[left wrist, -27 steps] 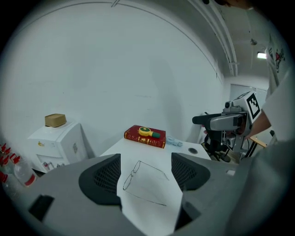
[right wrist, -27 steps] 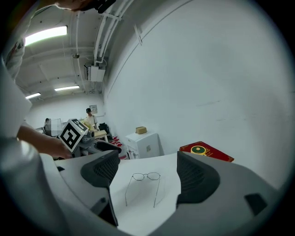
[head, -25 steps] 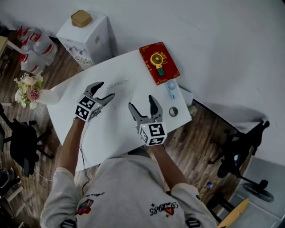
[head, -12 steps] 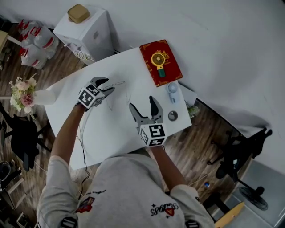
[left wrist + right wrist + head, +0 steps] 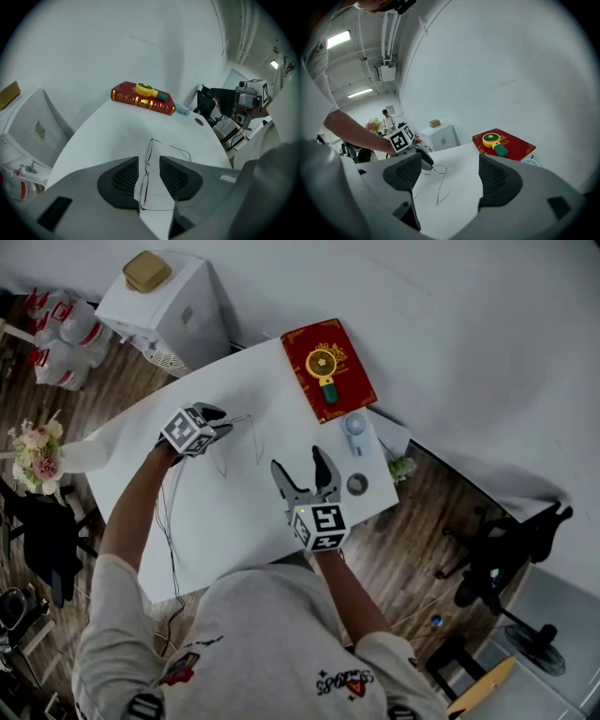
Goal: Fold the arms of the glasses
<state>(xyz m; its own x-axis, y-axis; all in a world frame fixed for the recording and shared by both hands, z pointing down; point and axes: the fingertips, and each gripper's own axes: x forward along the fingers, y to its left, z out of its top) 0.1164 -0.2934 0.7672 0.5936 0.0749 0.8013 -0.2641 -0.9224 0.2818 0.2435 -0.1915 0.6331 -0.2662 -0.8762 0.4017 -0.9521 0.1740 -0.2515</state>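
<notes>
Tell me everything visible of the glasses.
Thin wire-rimmed glasses, metal by the look, with clear lenses, resting on the white table. Both arms are unfolded, stretching away from the front. The front runs between the jaws of the left hand-held gripper, which have just been closing; a gap shows on each side, so nothing presses it yet.

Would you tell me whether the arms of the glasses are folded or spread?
Spread: both arms of the glasses stick out sideways from the lens front, lying on the table.
</notes>
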